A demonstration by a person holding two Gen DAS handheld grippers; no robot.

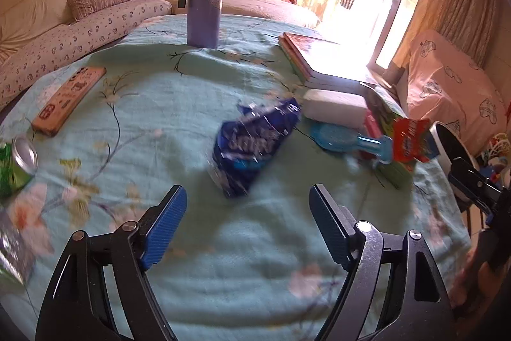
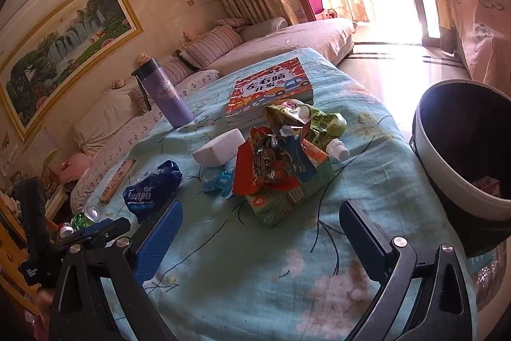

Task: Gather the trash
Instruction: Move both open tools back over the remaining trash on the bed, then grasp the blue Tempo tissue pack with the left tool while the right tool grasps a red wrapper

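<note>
Trash — a crumpled blue plastic tissue wrapper [image 1: 255,143] — lies on the floral teal tablecloth [image 1: 191,85], well apart from the dark round bin [image 2: 463,149]. Left gripper [image 1: 247,206] hovers just short of the wrapper, spread wide and empty — right gripper [image 2: 260,229] likewise; closing on the wrapper looks next.

Crumpled blue Tempo tissue pack [image 1: 255,143] lies mid-table on its side. Red snack wrapper [image 2: 274,162] & green drink pouch [image 2: 306,120] sit piled atop a green carton [image 2: 287,197]. Green can [image 1: 17,162] lies tipped at table's edge; trash bin [image 2: 463,149] stands beside table, w/ a carton inside.
</note>
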